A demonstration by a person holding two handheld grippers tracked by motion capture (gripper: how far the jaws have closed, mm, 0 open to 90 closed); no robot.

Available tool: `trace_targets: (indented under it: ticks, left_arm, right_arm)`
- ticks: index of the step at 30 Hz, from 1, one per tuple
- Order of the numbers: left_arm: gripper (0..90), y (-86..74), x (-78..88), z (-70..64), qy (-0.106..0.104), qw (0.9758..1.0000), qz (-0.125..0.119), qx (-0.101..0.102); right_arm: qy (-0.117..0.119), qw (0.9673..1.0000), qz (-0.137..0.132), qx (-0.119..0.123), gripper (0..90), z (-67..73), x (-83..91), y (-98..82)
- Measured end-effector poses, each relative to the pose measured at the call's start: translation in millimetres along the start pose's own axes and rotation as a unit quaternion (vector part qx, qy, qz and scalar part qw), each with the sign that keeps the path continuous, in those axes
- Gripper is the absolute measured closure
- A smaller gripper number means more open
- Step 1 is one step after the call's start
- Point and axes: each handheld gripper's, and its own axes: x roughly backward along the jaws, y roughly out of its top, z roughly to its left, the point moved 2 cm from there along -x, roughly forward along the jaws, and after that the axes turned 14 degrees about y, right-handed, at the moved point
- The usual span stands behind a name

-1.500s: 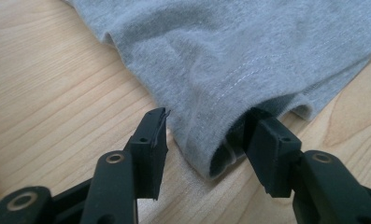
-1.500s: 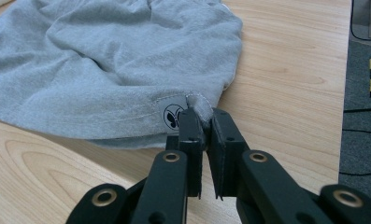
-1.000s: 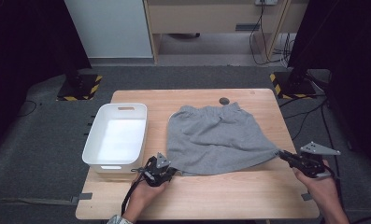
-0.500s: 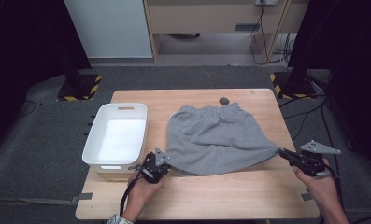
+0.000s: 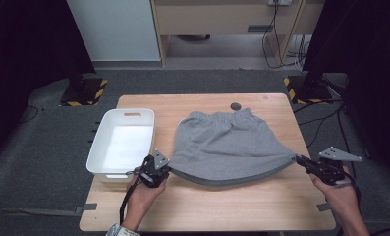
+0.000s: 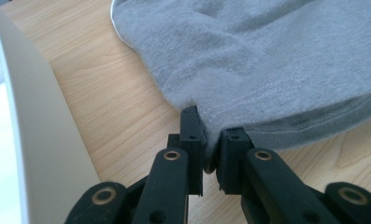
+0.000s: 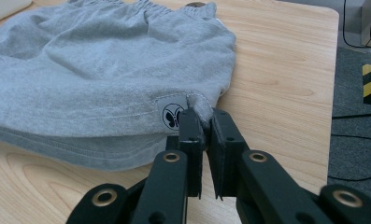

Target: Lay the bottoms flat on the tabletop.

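Grey shorts (image 5: 227,147) lie spread on the wooden table (image 5: 212,206), waistband at the far side, hem toward me. My left gripper (image 5: 167,169) is shut on the hem's left corner; its jaws have just closed onto the cloth (image 6: 248,84), which is pinched between the pads. My right gripper (image 5: 296,159) is shut on the hem's right corner, beside a small white label (image 7: 173,115) with a butterfly mark. The hem hangs stretched in a shallow curve between the two grippers, slightly lifted off the table. The rest of the grey shorts (image 7: 94,79) lies flat.
A white plastic bin (image 5: 124,145) stands on the table's left part, its wall (image 6: 43,140) close beside my left gripper. A dark round hole (image 5: 236,105) marks the table's far edge. Grey carpet and black-yellow striped stand feet (image 5: 300,88) surround the table.
My left gripper has risen a little with the hem's left corner in it, so the hem's left part comes off the table. The right gripper has kept still.
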Motion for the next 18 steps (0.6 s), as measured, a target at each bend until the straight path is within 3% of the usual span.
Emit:
trace_targets:
  ticks: [13,18]
  left_arm:
    - [82.6,0.6,0.9,9.3,-0.022,0.9994,-0.008,0.025]
    - [82.6,4.9,-0.7,2.4,-0.026,0.9995,-0.011,0.015]
  right_arm:
    - [-0.009,1.0000,-0.002,-0.003,85.1,-2.0,23.9,-4.8]
    - [-0.022,0.9997,0.008,0.001,85.1,-2.4,33.3,-7.2]
